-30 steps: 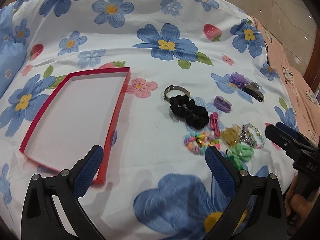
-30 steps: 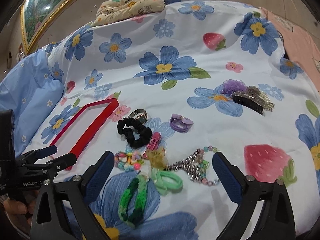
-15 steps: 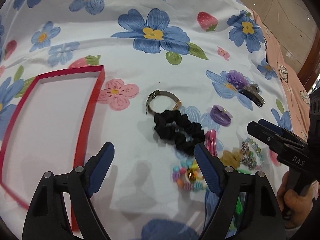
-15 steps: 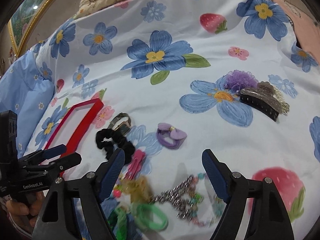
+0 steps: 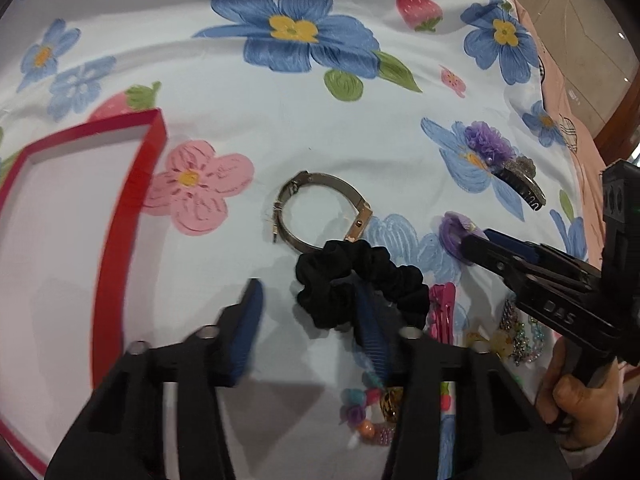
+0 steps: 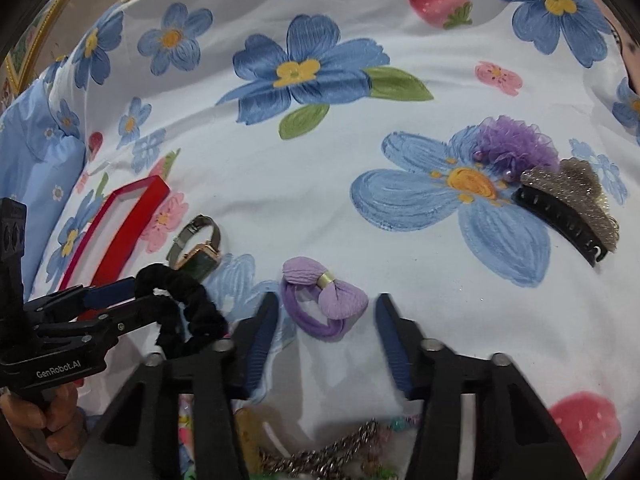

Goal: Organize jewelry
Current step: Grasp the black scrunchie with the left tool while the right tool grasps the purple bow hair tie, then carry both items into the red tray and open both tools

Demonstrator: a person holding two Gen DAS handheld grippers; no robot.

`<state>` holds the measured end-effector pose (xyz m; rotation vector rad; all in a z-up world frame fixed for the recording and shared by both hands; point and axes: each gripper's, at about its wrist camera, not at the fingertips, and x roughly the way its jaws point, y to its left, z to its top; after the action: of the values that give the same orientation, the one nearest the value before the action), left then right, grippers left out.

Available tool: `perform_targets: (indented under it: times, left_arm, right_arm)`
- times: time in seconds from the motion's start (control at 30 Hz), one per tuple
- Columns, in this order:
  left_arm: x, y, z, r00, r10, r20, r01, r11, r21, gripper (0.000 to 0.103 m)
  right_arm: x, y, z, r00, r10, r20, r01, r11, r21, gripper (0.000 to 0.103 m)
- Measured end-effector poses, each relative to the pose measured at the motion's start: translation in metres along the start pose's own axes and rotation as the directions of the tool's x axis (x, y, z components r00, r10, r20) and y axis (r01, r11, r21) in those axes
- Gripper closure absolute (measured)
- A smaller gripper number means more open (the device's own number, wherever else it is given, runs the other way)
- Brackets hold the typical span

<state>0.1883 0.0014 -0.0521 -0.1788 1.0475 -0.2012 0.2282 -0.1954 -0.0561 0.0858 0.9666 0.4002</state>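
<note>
Jewelry and hair pieces are lying scattered on a bed under a white sheet printed with blue flowers and strawberries (image 5: 280, 128). The left gripper (image 5: 308, 312) is reaching with its blue-padded fingers (image 5: 248, 320) spread apart, the right finger lying over a black fabric scrunchie (image 5: 372, 276), which is sitting at its tips; whether the pads are touching the fabric cannot be told. Just beyond the scrunchie a slim metal-band wristwatch with a rectangular gold case (image 5: 320, 208) is resting, its band touching the scrunchie. A shallow red-rimmed cardboard tray with a white floor (image 5: 132, 216) is sitting to the left of the left gripper. The right gripper (image 6: 326, 320) is hovering open around a lilac fabric bow hair tie (image 6: 324, 300), which is lying between its fingertips. Farther ahead and right, a purple tulle flower clip (image 6: 516, 144) and a black-and-glitter claw clip (image 6: 568, 204) are lying side by side.
</note>
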Motion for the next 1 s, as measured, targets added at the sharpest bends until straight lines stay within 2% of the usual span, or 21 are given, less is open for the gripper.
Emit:
perform_targets:
  times: [0.03,0.1,0.2,0.5,1.0]
  left_arm:
    - [0.002,0.000,0.000,1.000,-0.007,-0.004,0.007,1.000,0.003,0.077]
    - [0.003,-0.001,-0.001,1.000,-0.029,-0.009,0.030,0.999,0.012,0.089]
    - [-0.002,-0.003,-0.003,0.999,-0.035,0.004,0.035,0.999,0.029,0.092]
    - [-0.041,0.010,-0.009,0.996,-0.061,0.073,0.060,0.998,0.003,0.094]
    - [-0.102,0.071,-0.020,0.984,-0.040,0.176,0.061,0.991,-0.118,0.094]
  right_arm:
    - [0.002,0.000,0.000,1.000,-0.006,-0.003,0.006,1.000,-0.004,0.070]
    - [0.005,0.000,0.000,1.000,-0.010,-0.007,0.010,1.000,-0.008,0.083]
    - [0.003,0.000,0.000,1.000,-0.015,0.001,0.015,1.000,-0.007,0.090]
    - [-0.022,0.012,0.002,0.998,0.018,0.060,-0.019,1.000,0.002,0.092]
    - [-0.027,0.092,0.007,0.985,0.165,0.056,-0.160,0.983,-0.086,0.092]
